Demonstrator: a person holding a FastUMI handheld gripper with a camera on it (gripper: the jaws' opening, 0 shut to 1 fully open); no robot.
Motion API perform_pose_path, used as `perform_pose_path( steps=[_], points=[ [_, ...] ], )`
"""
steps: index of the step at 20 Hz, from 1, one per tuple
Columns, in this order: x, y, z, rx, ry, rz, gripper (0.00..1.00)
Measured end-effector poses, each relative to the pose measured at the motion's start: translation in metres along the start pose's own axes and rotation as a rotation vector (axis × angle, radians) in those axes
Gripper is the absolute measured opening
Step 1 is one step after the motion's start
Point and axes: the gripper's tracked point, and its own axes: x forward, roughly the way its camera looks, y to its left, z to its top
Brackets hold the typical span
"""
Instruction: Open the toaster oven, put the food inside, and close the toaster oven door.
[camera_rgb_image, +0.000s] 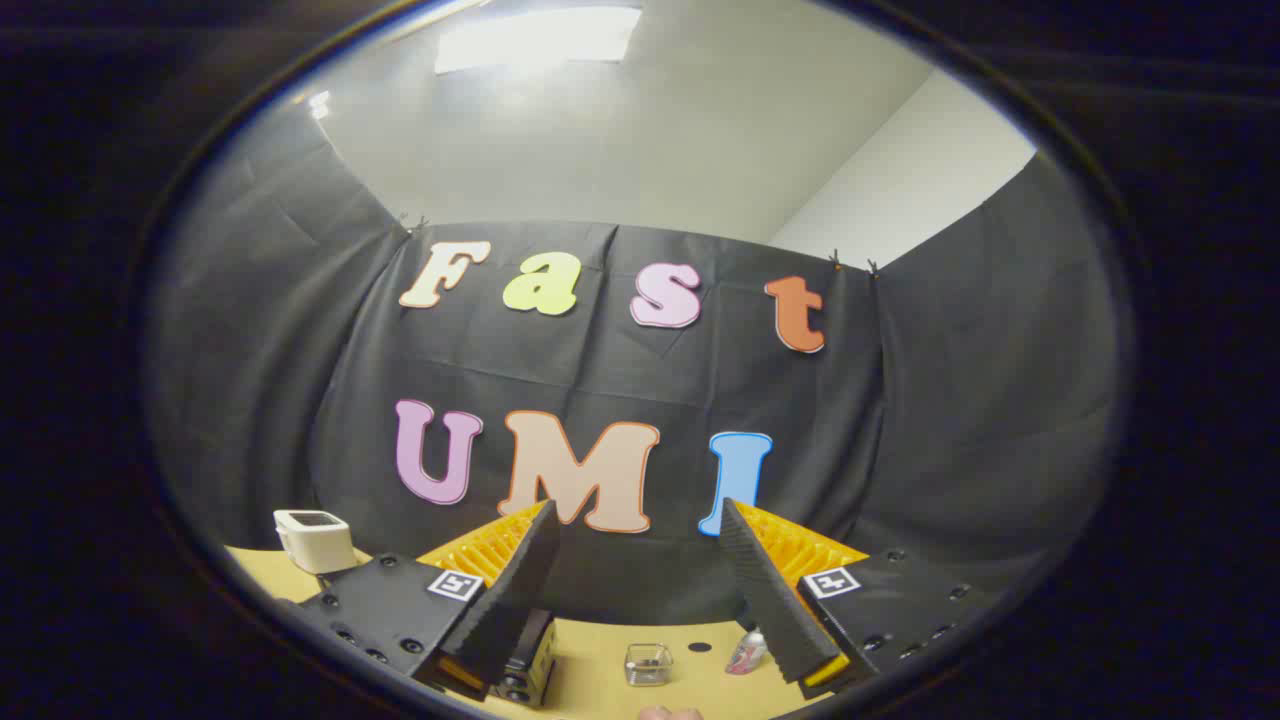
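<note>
From left to right we see a white toaster oven (314, 539) on the wooden table (600, 680) against the booth wall, then our gripper (640, 520) held up with fingers spread wide and gripping nothing, a small clear container (648, 664) lying below between them.

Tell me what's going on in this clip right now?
A person is holding the tongs up over a wooden table, fingers spread apart and gripping nothing. Below them sit a small clear container and a small pinkish item. A white boxy appliance stands off to the left by the cloth wall. Nothing is being handled yet.
</note>
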Motion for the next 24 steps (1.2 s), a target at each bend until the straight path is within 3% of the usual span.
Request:
perform_pose_path(
  steps=[15,19,24],
  points=[
    [0.002,0.022,-0.005,0.043,0.041,0.022,1.00],
    [0.007,0.070,-0.020,0.078,0.074,0.085,1.00],
    [0.011,0.160,-0.080,0.116,0.245,0.179,1.00]
  ],
)
